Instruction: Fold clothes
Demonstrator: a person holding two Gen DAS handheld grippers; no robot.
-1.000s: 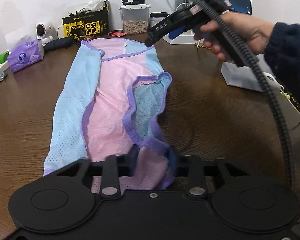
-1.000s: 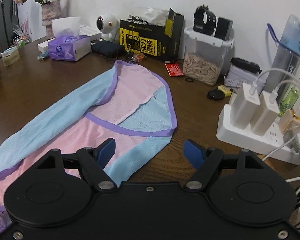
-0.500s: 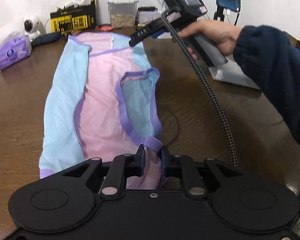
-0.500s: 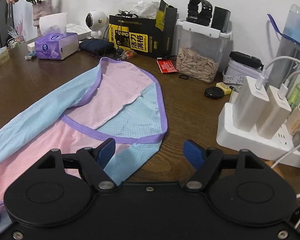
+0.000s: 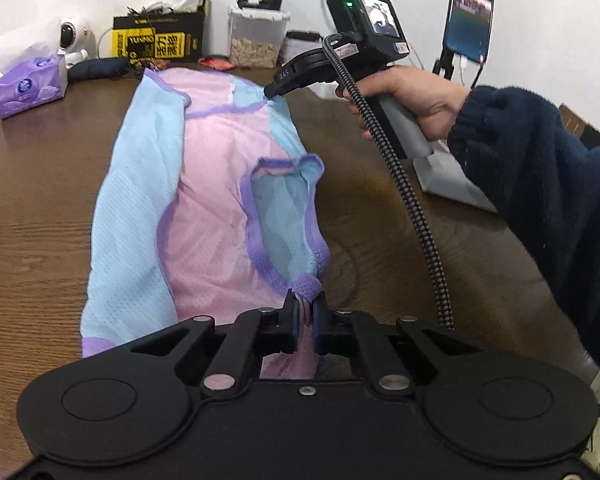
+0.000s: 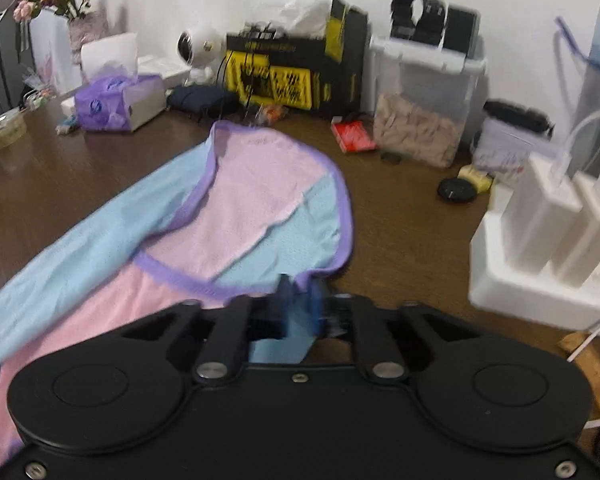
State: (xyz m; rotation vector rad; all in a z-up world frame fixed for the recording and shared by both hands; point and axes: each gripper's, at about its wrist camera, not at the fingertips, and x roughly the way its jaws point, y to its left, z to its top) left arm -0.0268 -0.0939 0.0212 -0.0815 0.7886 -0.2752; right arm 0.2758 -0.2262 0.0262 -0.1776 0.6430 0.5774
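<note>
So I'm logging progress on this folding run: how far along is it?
Early. Done: the garment lies flat along the table, one long side already turned in. In hand: the left gripper pinches the purple cuff, and the right gripper is closed on the blue edge by the neckline. Left: carrying that side over, then folding it shorter.

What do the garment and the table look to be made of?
Garment: thin perforated mesh knit, probably synthetic, with tiny holes across the pink and blue panels and ribbed purple trim. Table: dark brown wood or wood-look laminate, with visible grain and a slight sheen.
</note>
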